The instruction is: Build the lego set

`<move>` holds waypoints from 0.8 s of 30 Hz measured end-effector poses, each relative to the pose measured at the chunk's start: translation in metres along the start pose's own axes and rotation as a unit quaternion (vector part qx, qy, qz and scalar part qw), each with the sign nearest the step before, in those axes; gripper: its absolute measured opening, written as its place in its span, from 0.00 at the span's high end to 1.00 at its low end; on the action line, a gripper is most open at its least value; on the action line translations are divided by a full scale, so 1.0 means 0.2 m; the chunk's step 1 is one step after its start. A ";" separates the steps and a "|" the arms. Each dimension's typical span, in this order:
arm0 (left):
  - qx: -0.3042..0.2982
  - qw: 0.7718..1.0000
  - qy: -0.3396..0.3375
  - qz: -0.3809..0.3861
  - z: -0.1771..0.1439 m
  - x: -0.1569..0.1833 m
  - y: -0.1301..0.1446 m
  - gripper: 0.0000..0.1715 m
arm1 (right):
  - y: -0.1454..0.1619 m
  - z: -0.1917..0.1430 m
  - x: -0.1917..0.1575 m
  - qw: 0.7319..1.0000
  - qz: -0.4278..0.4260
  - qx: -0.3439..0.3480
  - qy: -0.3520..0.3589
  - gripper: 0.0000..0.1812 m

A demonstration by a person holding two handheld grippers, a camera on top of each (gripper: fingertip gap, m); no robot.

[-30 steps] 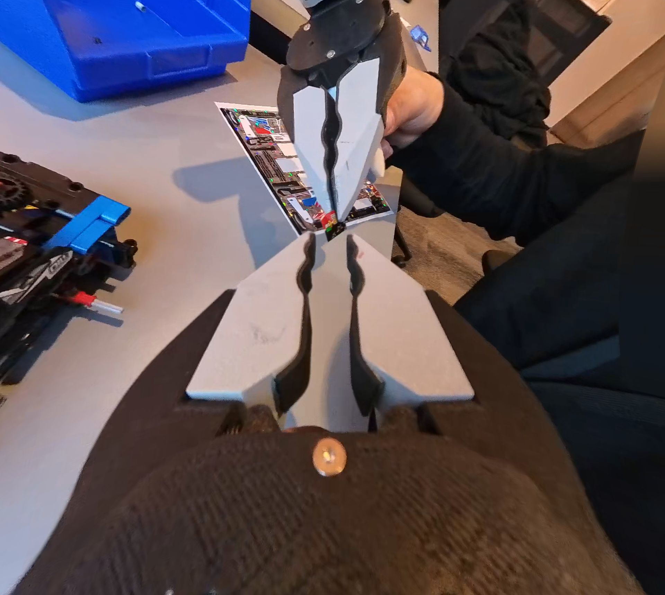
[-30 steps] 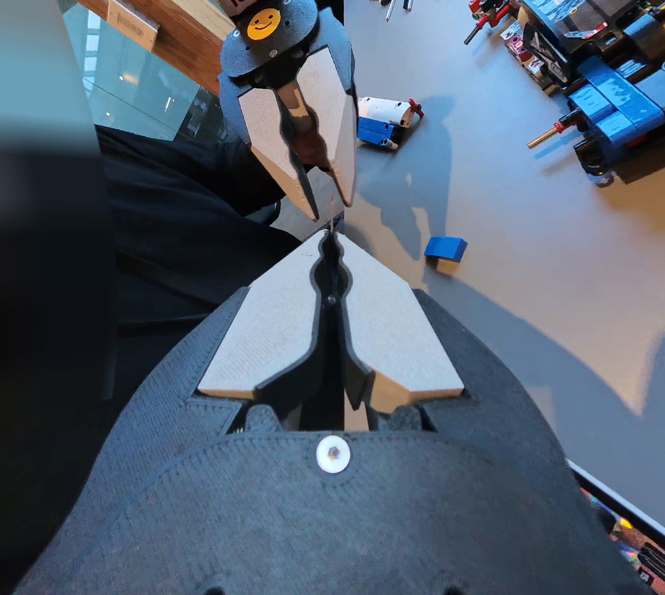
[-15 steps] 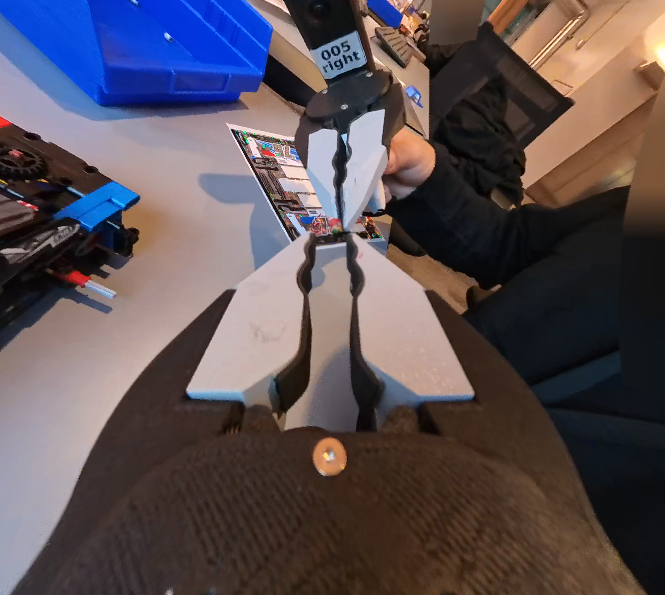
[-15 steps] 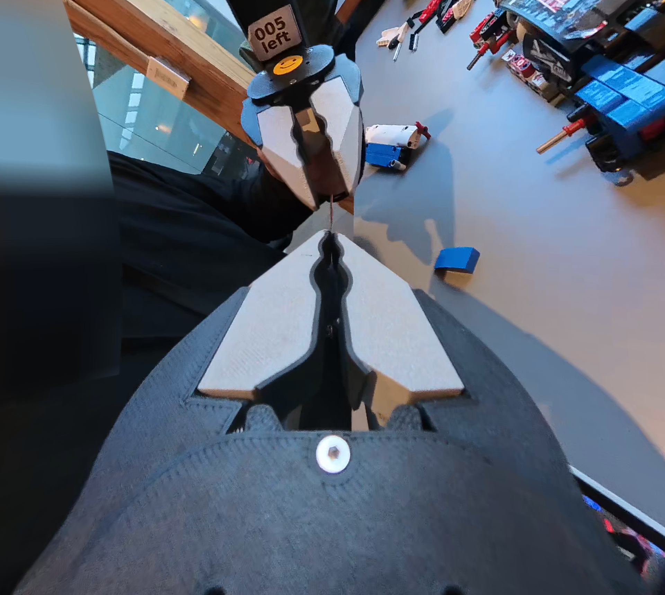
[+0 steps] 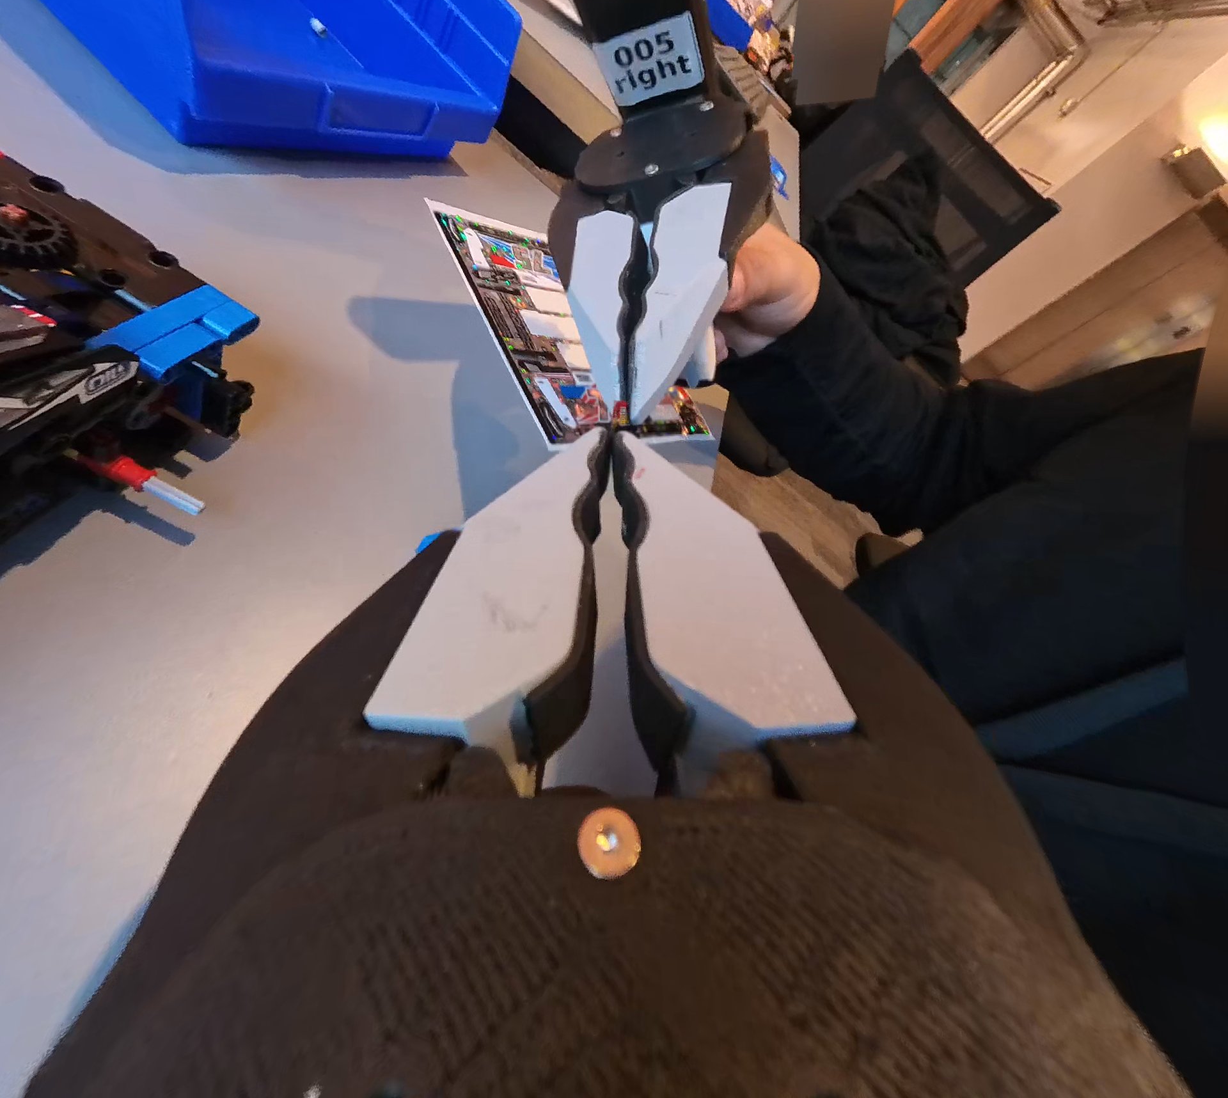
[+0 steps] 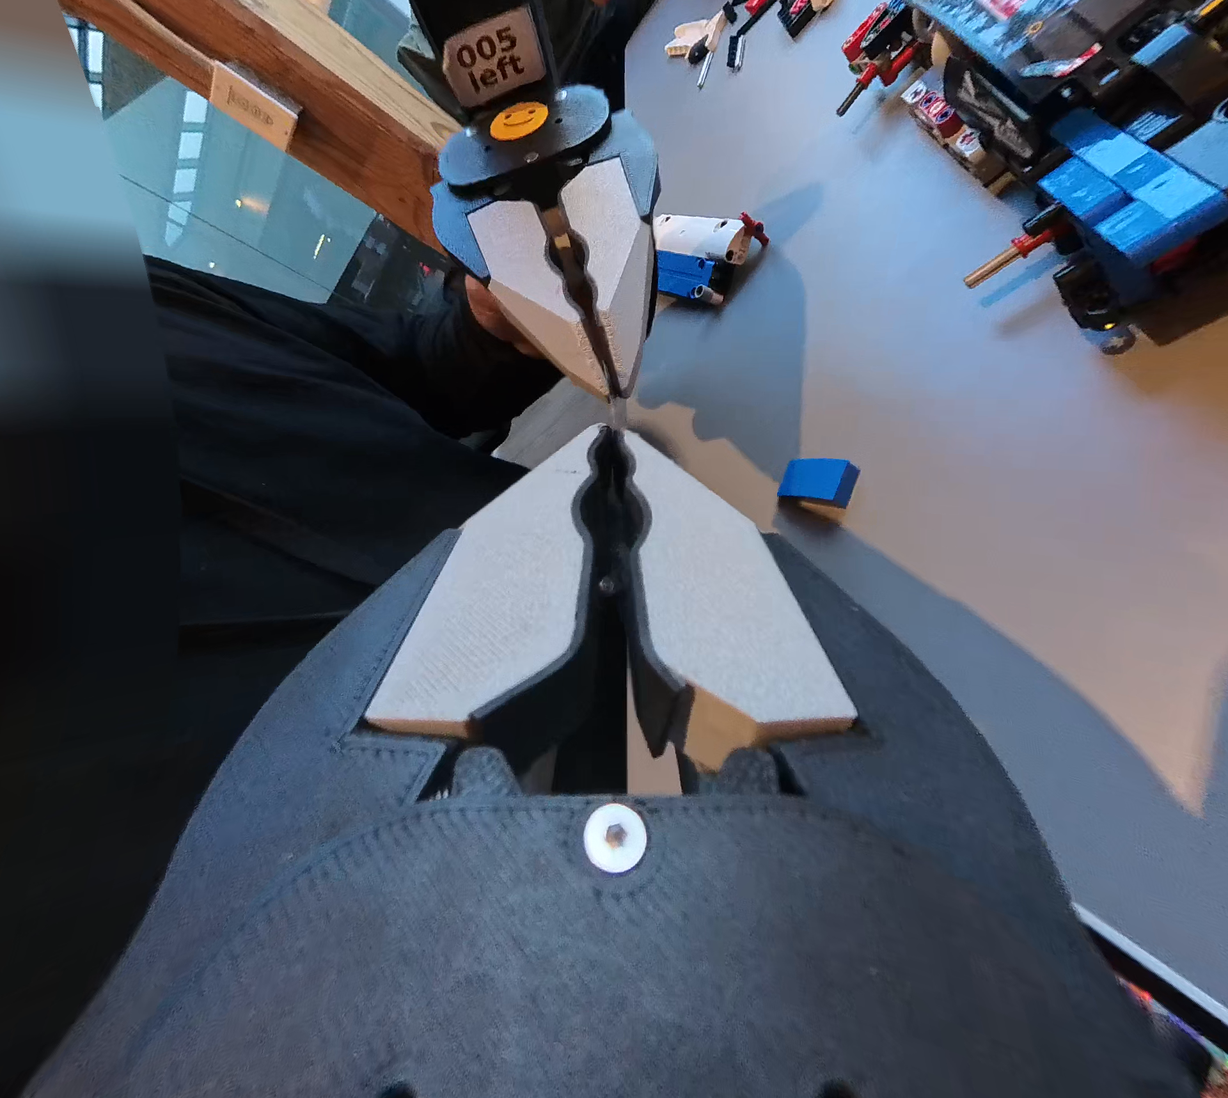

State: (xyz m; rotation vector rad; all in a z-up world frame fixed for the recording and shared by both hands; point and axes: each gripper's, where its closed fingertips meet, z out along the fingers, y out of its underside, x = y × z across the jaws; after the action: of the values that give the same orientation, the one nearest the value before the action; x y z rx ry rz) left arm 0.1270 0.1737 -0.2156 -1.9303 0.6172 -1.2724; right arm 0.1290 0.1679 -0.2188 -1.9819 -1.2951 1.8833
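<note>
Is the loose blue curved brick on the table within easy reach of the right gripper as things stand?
Probably yes. The blue brick lies alone on bare table just off the right gripper, nothing between. But both it and the left gripper are closed tip to tip on something thin, so it isn't free.

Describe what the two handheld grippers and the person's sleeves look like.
Both grippers have pale grey wedge-shaped fingers with wavy black inner pads, on dark textured bodies with a silver screw. The right gripper has a black camera stalk bearing a white label. The left gripper has a grey label above an orange smiley disc. Both forearms wear black long sleeves.
</note>
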 end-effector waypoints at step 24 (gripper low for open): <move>0.166 0.978 0.046 -0.116 -0.04 0.01 -0.17 1.00 | -0.17 -0.12 -0.02 0.975 -0.018 0.222 0.024 0.93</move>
State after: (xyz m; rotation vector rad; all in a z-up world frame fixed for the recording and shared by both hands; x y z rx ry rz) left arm 0.1203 0.1905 -0.1860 -1.7064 0.2085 -1.5112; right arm 0.1337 0.1979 -0.1898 -1.7443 -0.7979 1.8874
